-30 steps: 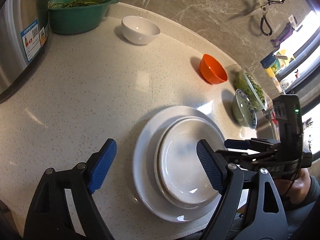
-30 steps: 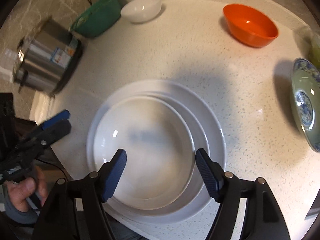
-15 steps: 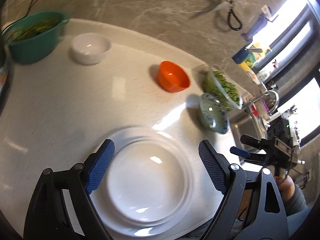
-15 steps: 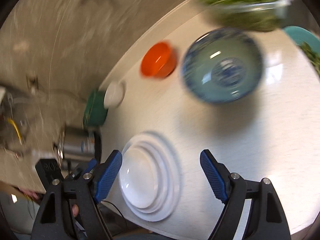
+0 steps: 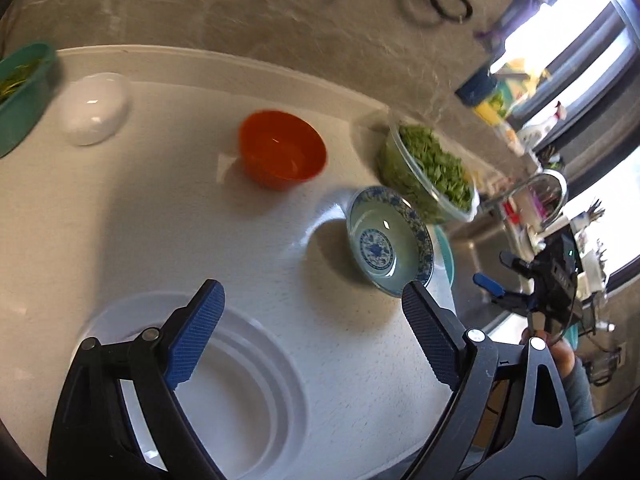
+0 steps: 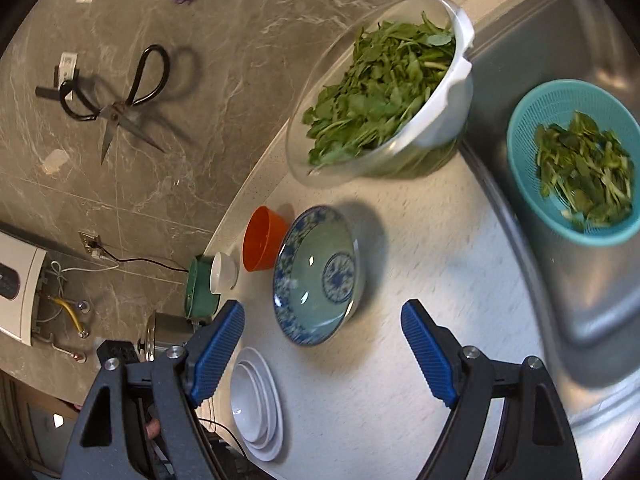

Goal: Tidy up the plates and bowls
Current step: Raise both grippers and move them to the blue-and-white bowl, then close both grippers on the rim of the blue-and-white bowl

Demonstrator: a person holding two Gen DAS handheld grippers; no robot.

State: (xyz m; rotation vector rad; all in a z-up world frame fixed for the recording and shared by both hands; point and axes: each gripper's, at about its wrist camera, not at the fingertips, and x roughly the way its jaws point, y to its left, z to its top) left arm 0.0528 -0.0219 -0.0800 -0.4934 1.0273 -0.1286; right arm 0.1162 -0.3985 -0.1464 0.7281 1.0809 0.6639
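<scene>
A stack of white plates (image 5: pixel 240 400) lies at the counter's near edge, partly under my left gripper (image 5: pixel 311 286). Its jaws are opening and nothing is between them. Beyond it stand a blue-patterned bowl (image 5: pixel 386 240), an orange bowl (image 5: pixel 282 148) and a white bowl (image 5: pixel 96 108). In the right wrist view my right gripper (image 6: pixel 323 305) hangs open and empty just short of the blue-patterned bowl (image 6: pixel 316 276). The orange bowl (image 6: pixel 262 244) and the white bowl (image 6: pixel 222 272) sit behind it, and the plate stack (image 6: pixel 256 412) is at the lower left.
A glass bowl of green leaves (image 6: pixel 384 92) stands by the wall next to the steel sink (image 6: pixel 600 300). A teal colander (image 6: pixel 576 160) with greens sits in the sink. A green basket (image 5: pixel 20 92) is at the far left, and scissors (image 6: pixel 120 108) hang on the wall.
Both grippers have swung away from the plate stack toward the blue-patterned bowl and the sink. The right one has rolled. Both pairs of jaws stand a little wider.
</scene>
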